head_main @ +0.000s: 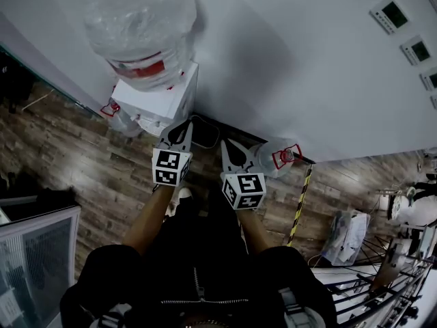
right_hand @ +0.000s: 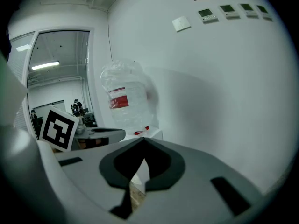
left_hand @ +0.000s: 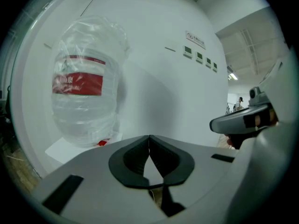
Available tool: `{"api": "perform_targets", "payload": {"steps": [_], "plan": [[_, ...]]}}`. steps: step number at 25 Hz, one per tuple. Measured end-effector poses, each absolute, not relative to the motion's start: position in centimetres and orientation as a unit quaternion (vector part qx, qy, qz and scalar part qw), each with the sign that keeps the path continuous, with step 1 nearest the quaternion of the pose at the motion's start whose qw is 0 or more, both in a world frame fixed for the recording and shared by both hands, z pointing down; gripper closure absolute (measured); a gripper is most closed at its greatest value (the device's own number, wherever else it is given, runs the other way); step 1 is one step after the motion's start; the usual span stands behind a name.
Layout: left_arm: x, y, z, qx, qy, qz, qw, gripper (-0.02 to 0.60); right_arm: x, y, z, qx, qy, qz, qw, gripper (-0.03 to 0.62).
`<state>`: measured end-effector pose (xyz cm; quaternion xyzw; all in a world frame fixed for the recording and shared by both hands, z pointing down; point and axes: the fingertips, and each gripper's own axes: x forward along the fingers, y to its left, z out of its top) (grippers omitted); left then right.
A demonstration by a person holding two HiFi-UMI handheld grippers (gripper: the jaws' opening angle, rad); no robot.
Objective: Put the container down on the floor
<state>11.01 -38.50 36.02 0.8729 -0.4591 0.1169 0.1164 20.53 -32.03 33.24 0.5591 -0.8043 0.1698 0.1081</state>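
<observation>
With the left gripper (head_main: 183,126) and right gripper (head_main: 227,145) both pinched shut and empty, a careless swing of the right one could topple the container (head_main: 268,160) just beside it, right of centre.

Wood-plank floor (head_main: 89,176), white dispenser (head_main: 157,104) standing, clear container (head_main: 273,157) beside the wall (head_main: 287,60)
</observation>
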Motion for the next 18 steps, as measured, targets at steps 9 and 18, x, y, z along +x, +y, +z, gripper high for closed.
{"api": "perform_targets", "payload": {"steps": [9,18], "plan": [[9.4,-36.3,36.9,0.871,-0.46,0.123,0.125,0.567,18.7,-31.1,33.1,0.554,-0.809,0.168,0.108,0.585],[9.6,-36.3,37.3,0.873,-0.453,0.13,0.122,0.566,18.6,-30.9,34.0,0.549,-0.809,0.175,0.12,0.585]]}}
